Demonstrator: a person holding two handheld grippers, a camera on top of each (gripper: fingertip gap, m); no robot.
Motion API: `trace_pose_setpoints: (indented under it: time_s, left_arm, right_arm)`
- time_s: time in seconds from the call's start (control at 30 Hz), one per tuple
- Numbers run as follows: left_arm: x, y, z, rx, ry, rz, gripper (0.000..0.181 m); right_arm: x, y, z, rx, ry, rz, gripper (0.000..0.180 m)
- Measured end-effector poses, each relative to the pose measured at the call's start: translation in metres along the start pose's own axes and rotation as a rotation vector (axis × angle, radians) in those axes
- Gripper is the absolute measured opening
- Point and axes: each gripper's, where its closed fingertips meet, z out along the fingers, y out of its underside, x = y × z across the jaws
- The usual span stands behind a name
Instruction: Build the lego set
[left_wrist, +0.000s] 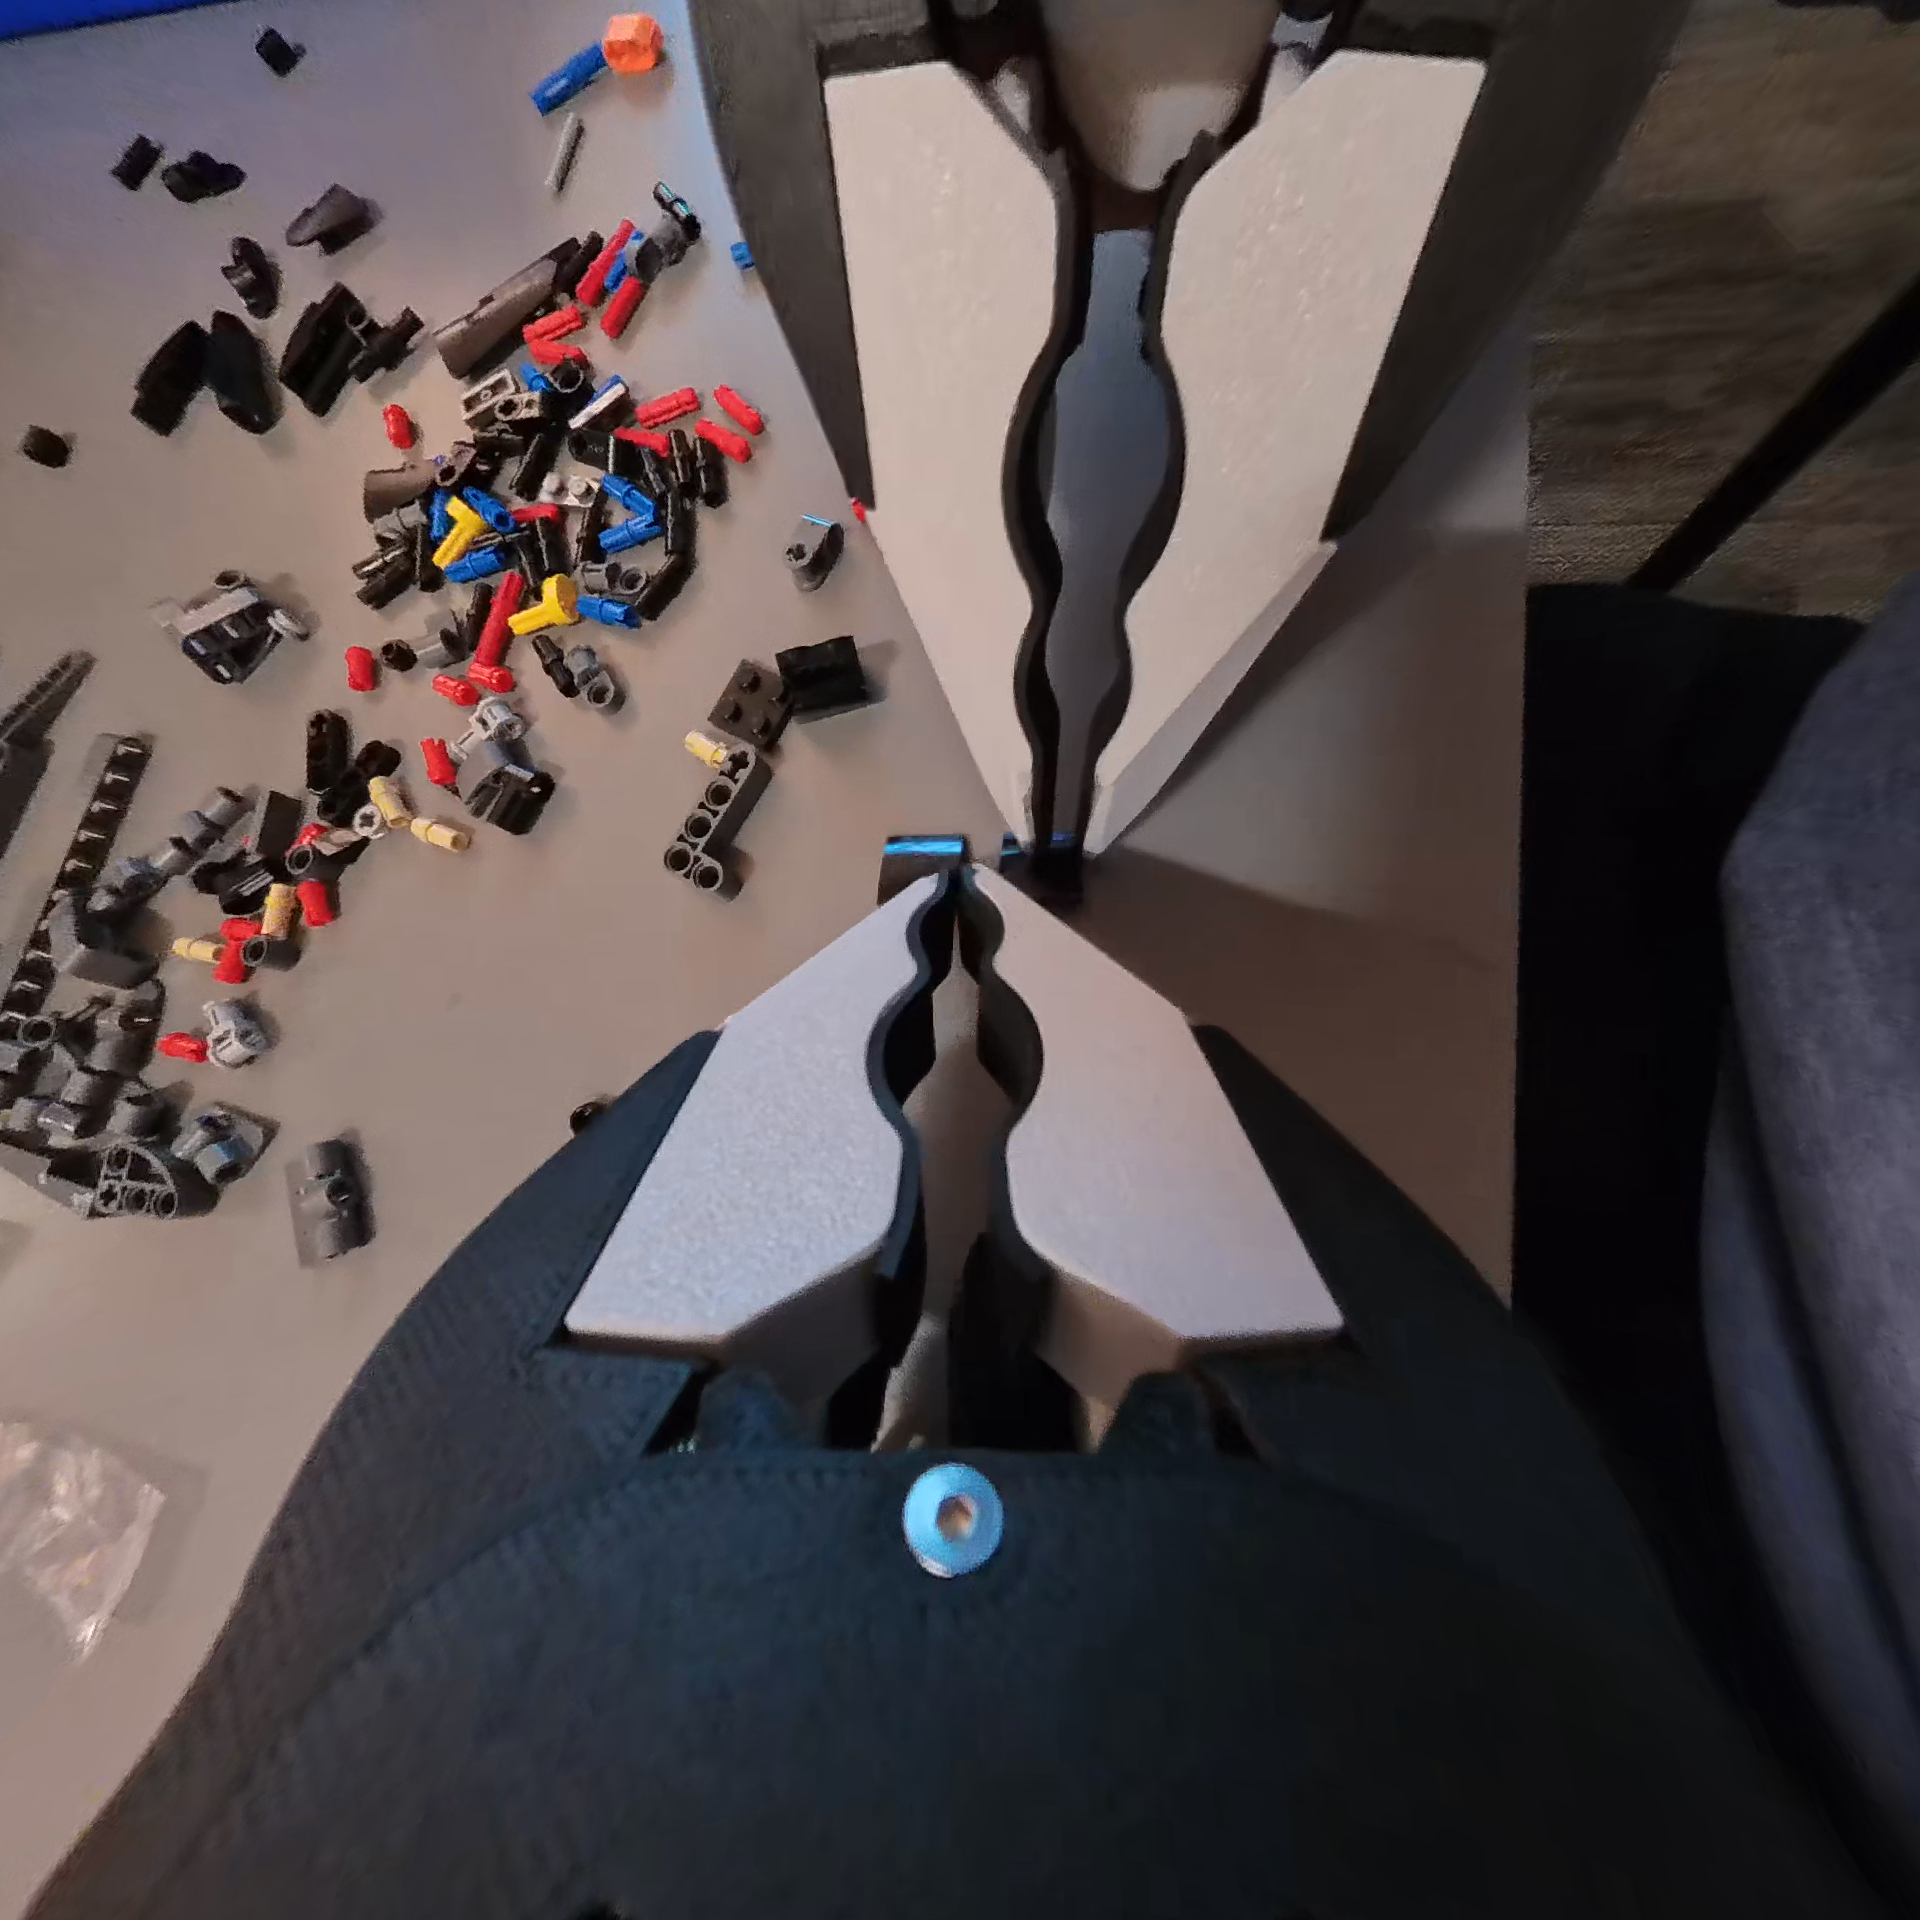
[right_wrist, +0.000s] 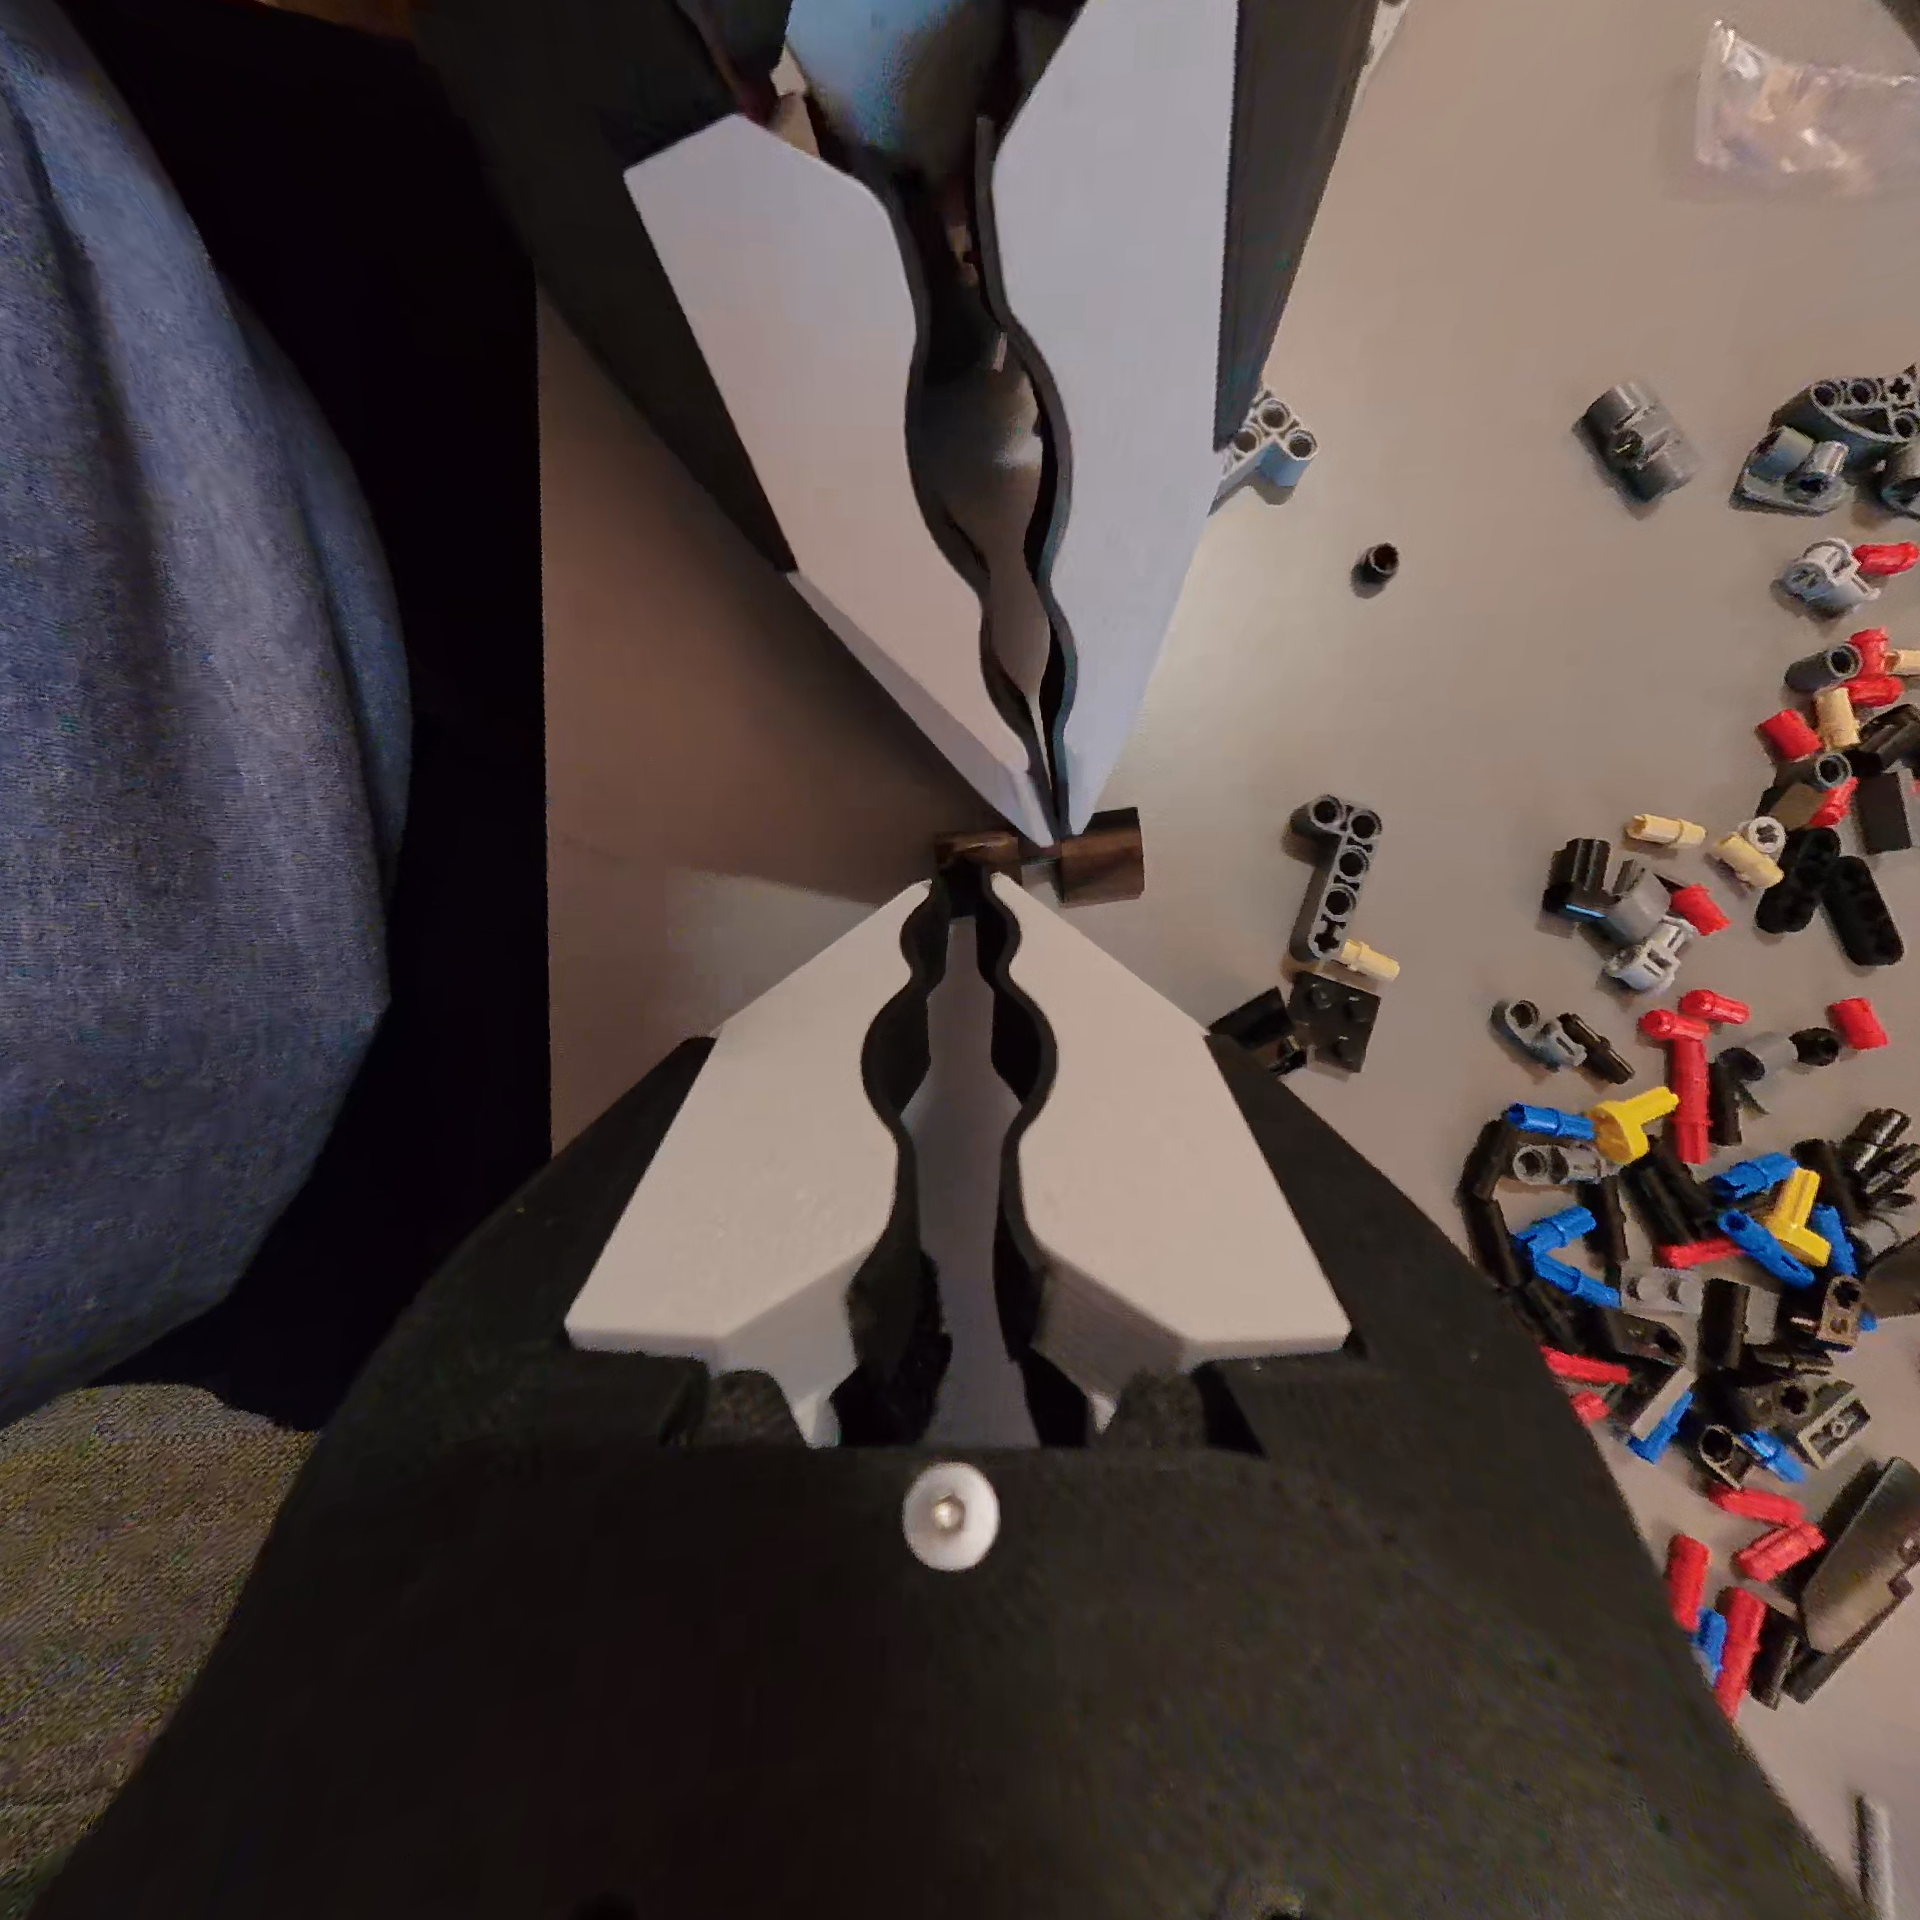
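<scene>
Grey tabletop (left_wrist: 582, 1039) carries loose lego pieces (left_wrist: 540, 499) spread over the left of the left wrist view. At frame centre the left gripper (left_wrist: 954, 883) pinches a small black piece (left_wrist: 920, 847), tip to tip with the right gripper (right_wrist: 961, 894). That one clamps a dark pin (right_wrist: 966, 850) that meets the black piece (right_wrist: 1101, 854) just above the table edge.

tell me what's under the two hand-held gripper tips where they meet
Bare grey table near its edge. Between the left hand-held gripper and right hand-held gripper sits a small dark piece; its pinched part is hidden.
</scene>
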Motion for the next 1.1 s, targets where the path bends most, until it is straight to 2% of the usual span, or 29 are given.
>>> trace_pose_setpoints:
  time_s: [0.3,0.6,1.1]
  left_arm:
    - [0.004,-0.001,0.003,-0.023,-0.053,0.088,0.0]
    - [-0.001,-0.006,-0.007,0.044,-0.001,-0.03,0.0]
    - [0.008,0.008,-0.02,-0.001,-0.016,-0.14,0.006]
  right_arm:
    - [0.001,0.003,0.003,-0.065,0.0,-0.002,0.0]
    - [0.004,0.004,-0.003,-0.017,0.029,0.034,0.0]
    - [-0.005,-0.009,-0.006,0.038,0.028,0.01,0.0]
